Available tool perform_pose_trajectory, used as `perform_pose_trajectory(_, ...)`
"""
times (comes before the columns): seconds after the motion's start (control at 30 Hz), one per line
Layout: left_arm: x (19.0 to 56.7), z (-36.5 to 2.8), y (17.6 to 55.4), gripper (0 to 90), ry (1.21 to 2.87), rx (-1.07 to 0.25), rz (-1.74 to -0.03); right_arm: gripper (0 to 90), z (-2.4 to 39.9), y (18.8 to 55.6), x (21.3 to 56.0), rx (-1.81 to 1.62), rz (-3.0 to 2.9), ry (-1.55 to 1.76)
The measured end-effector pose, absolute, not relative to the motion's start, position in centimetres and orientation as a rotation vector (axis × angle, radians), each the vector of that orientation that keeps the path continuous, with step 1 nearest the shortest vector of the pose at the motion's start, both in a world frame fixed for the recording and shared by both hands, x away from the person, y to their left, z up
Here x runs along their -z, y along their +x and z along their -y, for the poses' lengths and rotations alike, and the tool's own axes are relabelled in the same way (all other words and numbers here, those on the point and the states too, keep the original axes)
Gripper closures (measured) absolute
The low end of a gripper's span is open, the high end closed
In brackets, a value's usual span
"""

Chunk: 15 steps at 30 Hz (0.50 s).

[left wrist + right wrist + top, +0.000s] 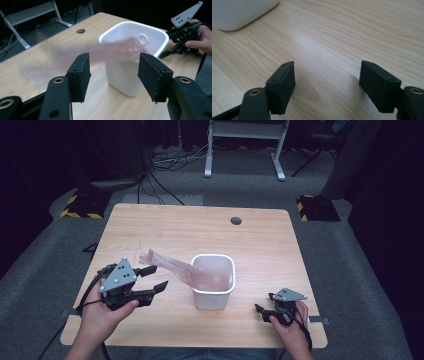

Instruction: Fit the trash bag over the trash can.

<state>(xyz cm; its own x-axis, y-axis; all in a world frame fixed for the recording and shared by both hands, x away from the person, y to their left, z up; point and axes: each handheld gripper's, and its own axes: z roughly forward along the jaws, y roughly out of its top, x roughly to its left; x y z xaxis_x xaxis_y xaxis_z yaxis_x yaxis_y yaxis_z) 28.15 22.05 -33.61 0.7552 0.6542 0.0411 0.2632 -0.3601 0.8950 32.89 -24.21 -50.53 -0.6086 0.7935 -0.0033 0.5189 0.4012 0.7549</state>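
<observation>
A translucent pinkish bag [172, 267] lies half in the white bin [214, 296] at the middle of the bench [260, 245]: one end is down inside the bin, the other sticks out over the left rim, blurred and slanting toward the bench top. Nothing else can be made out in the bin. The left tongs [152, 279], just left of the bag's free end, are spread and grip nothing. The right tongs [260, 310] rest near the right edge, well clear of the bin, also spread and empty. The drop looks mostly done; what seems left is getting the trailing end over the rim.
</observation>
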Motion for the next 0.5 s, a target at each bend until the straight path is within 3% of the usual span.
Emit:
perform_pose_trajectory(0.4, 37.7, -23.1, 30.0, 41.4, 1.917, -0.447, -0.806, 28.6, 24.2, 32.9, 50.5, -1.045, -2.301, 1.132)
perform_pose_trajectory(0.5, 38.2, -22.9, 30.5, 37.0, 1.963, -0.504, -0.820, 28.5, 24.2, 32.9, 50.5, -1.046, -2.301, 1.132)
